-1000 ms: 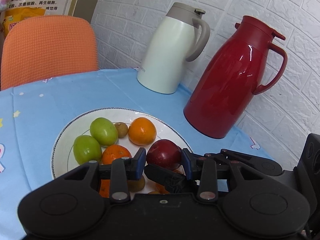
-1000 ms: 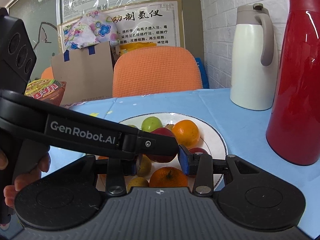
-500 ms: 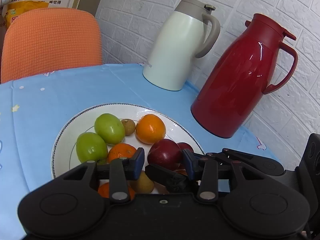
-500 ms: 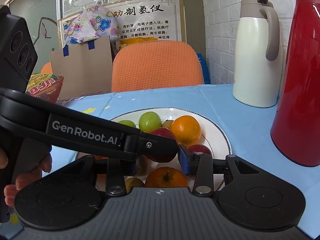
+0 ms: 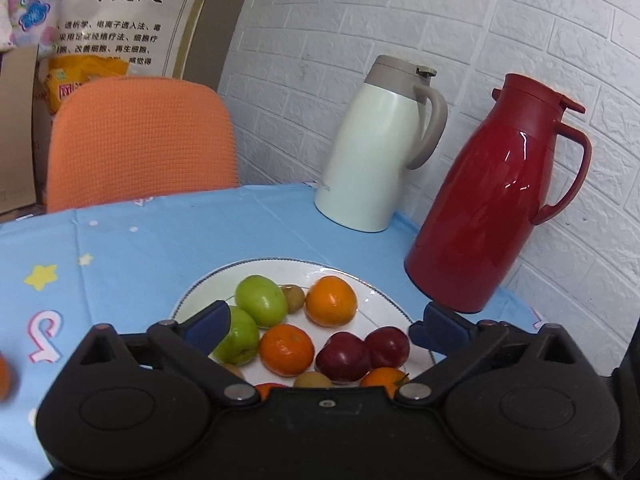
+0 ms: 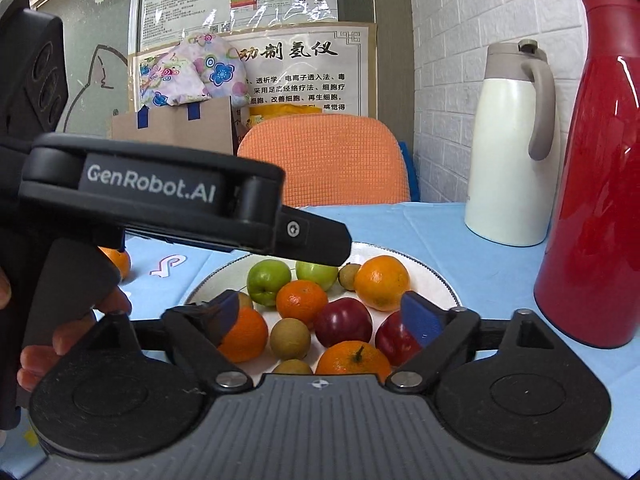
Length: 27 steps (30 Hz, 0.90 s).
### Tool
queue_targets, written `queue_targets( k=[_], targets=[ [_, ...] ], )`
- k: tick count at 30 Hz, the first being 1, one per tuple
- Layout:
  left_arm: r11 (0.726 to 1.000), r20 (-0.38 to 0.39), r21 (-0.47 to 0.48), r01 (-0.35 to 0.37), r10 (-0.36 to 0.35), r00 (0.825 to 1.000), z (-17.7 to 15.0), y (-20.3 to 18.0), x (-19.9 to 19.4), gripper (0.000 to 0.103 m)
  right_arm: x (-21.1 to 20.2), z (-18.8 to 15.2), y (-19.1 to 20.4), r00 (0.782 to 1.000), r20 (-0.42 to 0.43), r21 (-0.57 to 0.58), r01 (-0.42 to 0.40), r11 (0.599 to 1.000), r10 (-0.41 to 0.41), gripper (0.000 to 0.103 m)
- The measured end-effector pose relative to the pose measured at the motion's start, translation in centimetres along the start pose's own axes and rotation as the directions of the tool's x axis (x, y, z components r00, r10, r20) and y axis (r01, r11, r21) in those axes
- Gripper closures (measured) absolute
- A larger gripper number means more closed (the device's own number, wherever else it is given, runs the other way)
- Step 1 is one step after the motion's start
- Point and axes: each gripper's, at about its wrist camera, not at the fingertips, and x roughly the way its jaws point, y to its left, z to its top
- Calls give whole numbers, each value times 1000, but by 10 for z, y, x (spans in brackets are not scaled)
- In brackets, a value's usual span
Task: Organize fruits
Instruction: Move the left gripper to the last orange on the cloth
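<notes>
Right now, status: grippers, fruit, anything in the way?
Left gripper, right gripper just opened, empty. Fruit sits on white plate; one orange off-plate. Red jug close beside.

The left tool is matte black plastic: two rounded lobes with recessed discs, silver pivot screws, and angled arms ending in blue pads. The right tool has a grey ribbed deck between black lobes, with the same silver screws and blue pads. From the right wrist view, the left tool's black side carries white "GenRobot.AI" lettering and a small screw, above a grey pistol handle wrapped by the person's fingers.
</notes>
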Motion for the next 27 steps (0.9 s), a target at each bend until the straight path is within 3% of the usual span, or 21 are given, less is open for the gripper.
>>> queue_targets(
  k=[10,18,27],
  targets=[
    [999,8,17,-48,48,999,-9,9,-37,0,-19,2,22,1000,11,0,-26,1000,26,0],
    [988,6,-34,-150,150,989,-44,55,-89,0,-25,-11,52,992,-35,18,-125,992,125,0],
    [939,3,-154,-306,310,951,-53,121,-126,0,-26,-14,86,976,-59,23,-207,978,208,0]
  ],
)
